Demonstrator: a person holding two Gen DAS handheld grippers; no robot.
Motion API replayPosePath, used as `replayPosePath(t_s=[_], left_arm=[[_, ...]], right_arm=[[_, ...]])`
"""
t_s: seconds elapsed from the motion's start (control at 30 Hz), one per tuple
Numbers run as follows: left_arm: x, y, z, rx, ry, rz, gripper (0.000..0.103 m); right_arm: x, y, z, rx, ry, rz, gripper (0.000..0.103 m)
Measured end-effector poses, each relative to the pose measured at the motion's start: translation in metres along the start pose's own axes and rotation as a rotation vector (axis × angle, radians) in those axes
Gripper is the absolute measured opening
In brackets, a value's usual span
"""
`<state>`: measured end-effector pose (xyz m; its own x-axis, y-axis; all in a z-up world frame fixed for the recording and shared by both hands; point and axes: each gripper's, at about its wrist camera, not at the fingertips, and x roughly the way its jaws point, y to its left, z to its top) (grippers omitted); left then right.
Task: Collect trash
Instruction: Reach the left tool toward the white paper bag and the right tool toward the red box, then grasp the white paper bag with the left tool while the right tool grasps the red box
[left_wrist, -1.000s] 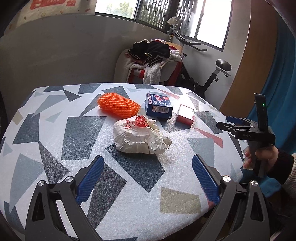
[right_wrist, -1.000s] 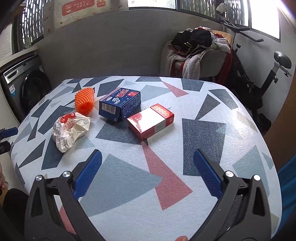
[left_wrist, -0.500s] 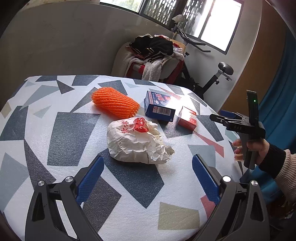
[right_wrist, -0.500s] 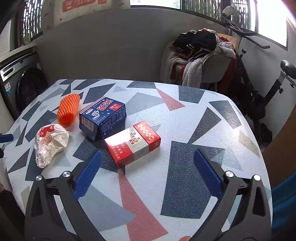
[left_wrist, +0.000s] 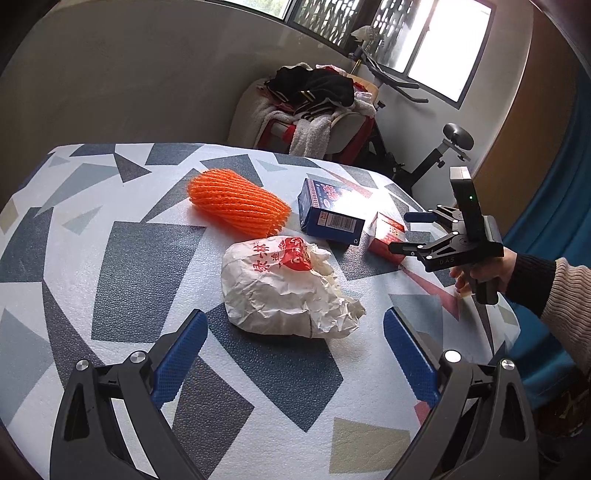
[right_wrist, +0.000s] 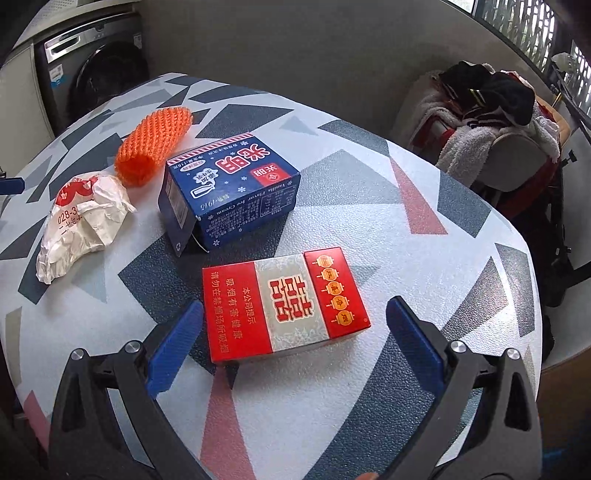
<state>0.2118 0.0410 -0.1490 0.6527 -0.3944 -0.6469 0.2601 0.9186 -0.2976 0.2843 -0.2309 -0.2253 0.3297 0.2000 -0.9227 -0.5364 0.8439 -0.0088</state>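
Observation:
A crumpled white paper wrapper (left_wrist: 288, 288) (right_wrist: 81, 225) lies on the patterned table (left_wrist: 110, 258), just ahead of my open left gripper (left_wrist: 295, 343). Behind it lie an orange foam net (left_wrist: 236, 206) (right_wrist: 155, 147), a blue carton (left_wrist: 328, 214) (right_wrist: 232, 195) and a red cigarette box (left_wrist: 384, 236) (right_wrist: 284, 302). My right gripper (right_wrist: 295, 339) is open, its blue pads on either side of the red box's near end, not touching it. It also shows in the left wrist view (left_wrist: 410, 230), held by a hand at the table's right edge.
A chair piled with clothes (left_wrist: 314, 107) (right_wrist: 487, 122) and an exercise bike (left_wrist: 436, 155) stand beyond the table's far edge. A washing machine (right_wrist: 92, 74) stands at the far left. A blue curtain (left_wrist: 554, 206) hangs on the right.
Both grippers have moved forward and lower over the table. The wrapper now sits close before the left gripper and the red box close before the right one. Both stay open.

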Motion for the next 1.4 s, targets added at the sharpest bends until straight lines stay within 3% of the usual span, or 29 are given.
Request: replayPosePath(t_s=[0.23,0.37,0.63,0.8,0.83,0.87,0.9,1.0,1.4], left_arm=[[0.02,-0.005,0.006,0.008,0.029,-0.001,0.094],[0.04,-0.001,0.01,-0.01,0.091,-0.01,0.094],[0.074,0.019,0.031,-0.177,0.17,-0.004,0.094],[0.091,0.031,0.041,-0.288,0.2,0.066,0.093],[0.094,0.034,0.04,-0.308,0.208,0.062,0.09],[0.097,0.035,0.038,-0.313,0.22,0.073,0.073],[0.095,0.033,0.038,-0.294,0.21,0.099,0.067],[0.085,0.027,0.036,-0.261,0.205,0.119,0.06],[-0.003,0.003,0.012,-0.144,0.154,0.154,0.06]], right_arm=[[0.021,-0.001,0.005,0.045,0.064,0.015,0.094],[0.015,0.002,0.004,0.04,0.039,-0.011,0.093],[-0.024,-0.008,-0.005,0.153,-0.032,-0.053,0.093],[-0.05,-0.009,-0.017,0.236,-0.078,-0.076,0.093],[-0.056,-0.009,-0.02,0.272,-0.094,-0.07,0.093],[-0.063,-0.008,-0.023,0.309,-0.111,-0.066,0.093],[-0.07,-0.007,-0.026,0.341,-0.129,-0.061,0.093],[-0.089,0.006,-0.036,0.384,-0.174,-0.048,0.093],[-0.145,0.07,-0.075,0.397,-0.226,-0.016,0.093]])
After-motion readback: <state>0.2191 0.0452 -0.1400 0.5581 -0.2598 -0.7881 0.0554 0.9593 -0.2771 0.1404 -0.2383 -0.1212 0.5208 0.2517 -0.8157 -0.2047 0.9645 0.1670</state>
